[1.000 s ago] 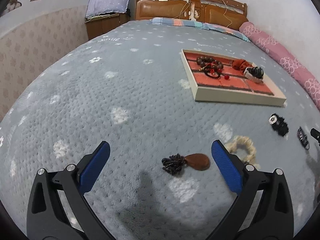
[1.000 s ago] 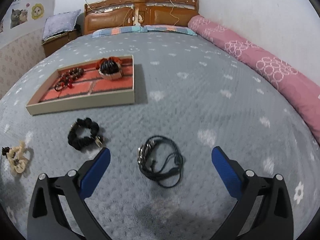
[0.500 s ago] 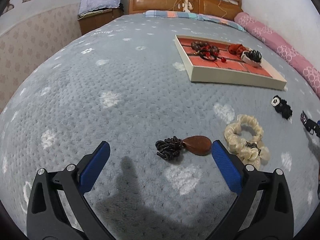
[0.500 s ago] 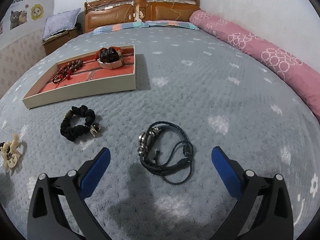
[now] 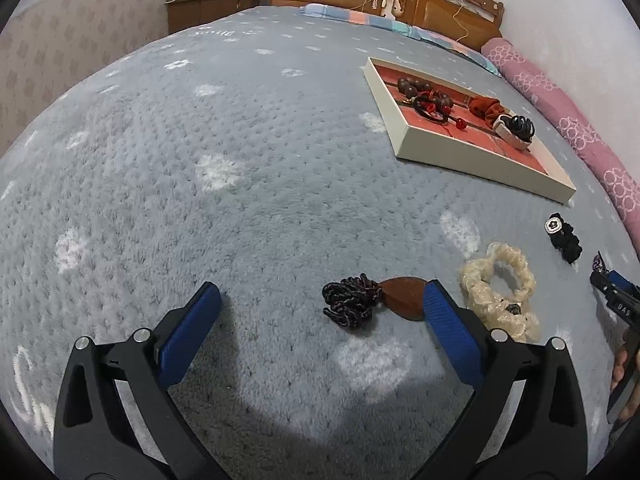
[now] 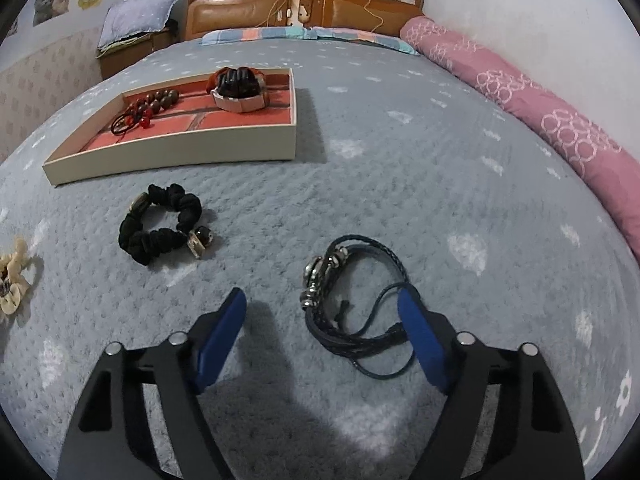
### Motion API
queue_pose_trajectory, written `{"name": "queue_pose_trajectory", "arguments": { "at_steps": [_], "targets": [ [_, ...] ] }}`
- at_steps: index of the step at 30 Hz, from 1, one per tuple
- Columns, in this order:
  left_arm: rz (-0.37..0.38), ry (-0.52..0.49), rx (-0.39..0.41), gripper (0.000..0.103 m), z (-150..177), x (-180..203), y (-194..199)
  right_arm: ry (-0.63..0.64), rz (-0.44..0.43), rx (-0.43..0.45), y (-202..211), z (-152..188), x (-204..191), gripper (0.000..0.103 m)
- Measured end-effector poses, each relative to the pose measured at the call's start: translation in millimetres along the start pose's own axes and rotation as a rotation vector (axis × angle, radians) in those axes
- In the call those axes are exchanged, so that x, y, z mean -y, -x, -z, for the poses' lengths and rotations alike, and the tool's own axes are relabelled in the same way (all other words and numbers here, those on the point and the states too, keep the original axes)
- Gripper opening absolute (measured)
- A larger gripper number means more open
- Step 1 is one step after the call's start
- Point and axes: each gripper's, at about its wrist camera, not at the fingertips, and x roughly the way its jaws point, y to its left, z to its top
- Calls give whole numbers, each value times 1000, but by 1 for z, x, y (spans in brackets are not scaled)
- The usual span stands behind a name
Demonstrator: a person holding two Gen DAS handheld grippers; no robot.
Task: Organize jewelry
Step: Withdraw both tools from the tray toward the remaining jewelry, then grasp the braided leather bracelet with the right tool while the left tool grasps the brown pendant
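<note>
Low in the right wrist frame, our right gripper [image 6: 320, 316] has just been narrowing its jaws around the black braided bracelet [image 6: 352, 304], which lies between them ungripped. In the left wrist frame our left gripper [image 5: 322, 306] stands spread wide, empty, the brown pendant [image 5: 402, 296] against its right finger. Farther up, the tray [image 6: 176, 152] holds sorted beads.

The bedspread [image 6: 400, 184] is a grey, nubbly fleece, matt and soft-looking. The tray [image 6: 172, 152] has smooth cream walls and a matt red brick-printed floor. The near bracelet [image 6: 352, 300] is dark braided cord with shiny metal beads. The black scrunchie [image 6: 160, 232] is gathered matt cloth; the cream scrunchie [image 5: 496, 292] is faintly glossy. The pendant [image 5: 402, 296] looks like polished brown wood. The headboard [image 6: 304, 4] is varnished wood.
</note>
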Motion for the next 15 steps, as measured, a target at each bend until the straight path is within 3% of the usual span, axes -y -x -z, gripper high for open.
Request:
{"name": "queue_pose_trajectory", "arguments": {
  "at_steps": [4, 15],
  "targets": [
    [-24, -38, -13, 96, -4, 10, -6, 3, -3, -3, -1, 1, 0, 70],
    [14, -21, 7, 72, -5, 9, -7, -13, -38, -18, -4, 3, 1, 54]
  ]
}}
